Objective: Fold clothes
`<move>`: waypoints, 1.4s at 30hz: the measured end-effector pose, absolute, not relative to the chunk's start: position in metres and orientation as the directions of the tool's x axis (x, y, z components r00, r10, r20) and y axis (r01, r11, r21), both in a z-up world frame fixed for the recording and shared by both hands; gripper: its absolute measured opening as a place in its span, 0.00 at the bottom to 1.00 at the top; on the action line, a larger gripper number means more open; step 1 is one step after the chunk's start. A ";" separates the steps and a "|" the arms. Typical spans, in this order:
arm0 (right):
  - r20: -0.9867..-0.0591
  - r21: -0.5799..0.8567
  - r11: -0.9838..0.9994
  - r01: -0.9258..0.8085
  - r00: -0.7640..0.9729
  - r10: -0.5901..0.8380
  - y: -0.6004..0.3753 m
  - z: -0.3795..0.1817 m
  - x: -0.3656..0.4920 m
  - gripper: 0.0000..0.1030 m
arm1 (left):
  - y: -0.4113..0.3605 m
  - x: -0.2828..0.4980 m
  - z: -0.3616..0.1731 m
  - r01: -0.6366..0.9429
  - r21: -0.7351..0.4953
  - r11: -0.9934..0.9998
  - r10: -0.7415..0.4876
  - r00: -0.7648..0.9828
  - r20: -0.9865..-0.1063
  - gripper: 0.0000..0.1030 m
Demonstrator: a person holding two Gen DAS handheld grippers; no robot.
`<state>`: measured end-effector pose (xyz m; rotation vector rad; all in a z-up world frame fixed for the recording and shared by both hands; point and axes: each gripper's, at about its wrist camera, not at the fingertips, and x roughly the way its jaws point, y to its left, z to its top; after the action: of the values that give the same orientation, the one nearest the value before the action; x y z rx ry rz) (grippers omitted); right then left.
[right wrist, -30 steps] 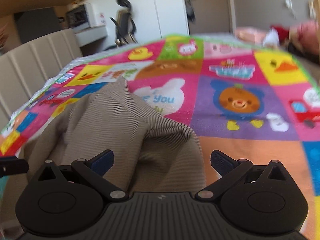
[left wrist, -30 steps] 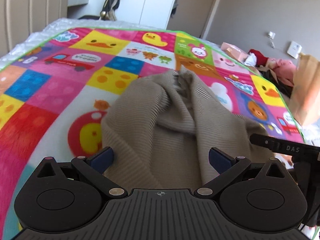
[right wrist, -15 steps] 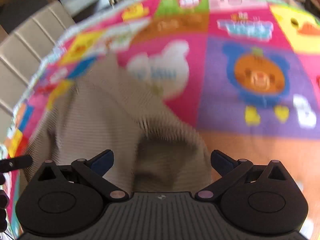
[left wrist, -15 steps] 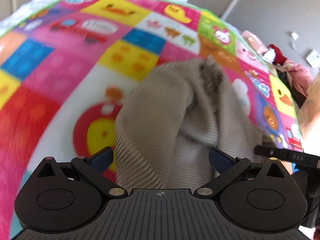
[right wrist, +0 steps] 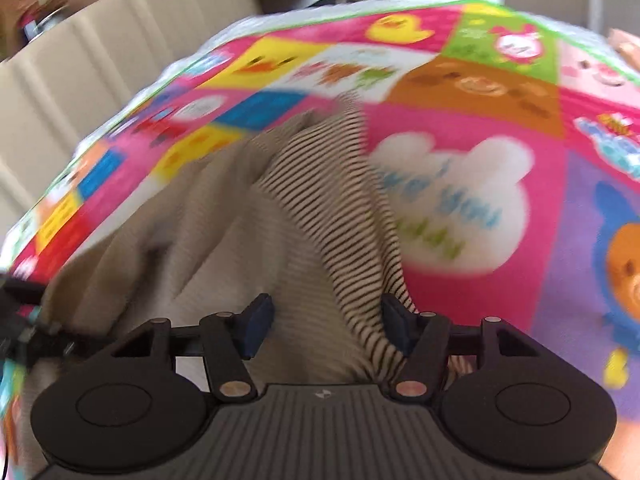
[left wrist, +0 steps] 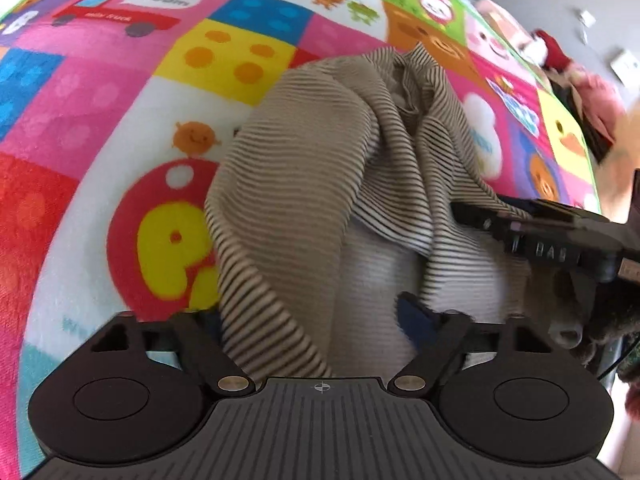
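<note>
Since a second ago you've dropped both tongs in low and forward onto the striped beige garment [left wrist: 304, 184]; it now fills the near field in both wrist views, and the right tongs [right wrist: 326, 326] have narrowed from wide open to partly closed. Right tongs: blue pads [right wrist: 256, 326] either side of a bunched ridge of the fabric, the right pad touching the dark-striped fold, a gap left on the left pad, so not clamped tight. Left tongs [left wrist: 316, 320]: the fabric drapes over the left finger and hides its pad; right pad [left wrist: 416, 320] shows, with cloth lying between the fingers. Jaws look fairly wide, but I can't tell whether they have any grip on it. The garment sits crumpled in a loose heap on the cartoon-print blanket [left wrist: 80, 120], folds running away from you towards the far edge, pale inner side showing in the middle. The right tool's body [left wrist: 552, 236] pokes in from the right of the left view, resting against the garment's right edge. The right view is motion-blurred.
</note>
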<state>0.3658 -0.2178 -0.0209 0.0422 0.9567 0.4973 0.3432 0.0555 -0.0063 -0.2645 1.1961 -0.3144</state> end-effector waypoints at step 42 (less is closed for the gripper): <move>-0.741 0.335 0.940 -0.057 0.600 0.301 -0.349 0.047 0.348 0.09 | 0.162 0.349 0.053 -0.087 -0.094 0.992 -0.034 0.530 -0.847 0.85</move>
<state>0.3480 -0.3486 0.0470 0.2908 0.9070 0.2110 0.3488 0.1616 0.0533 -0.1299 1.0127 0.0319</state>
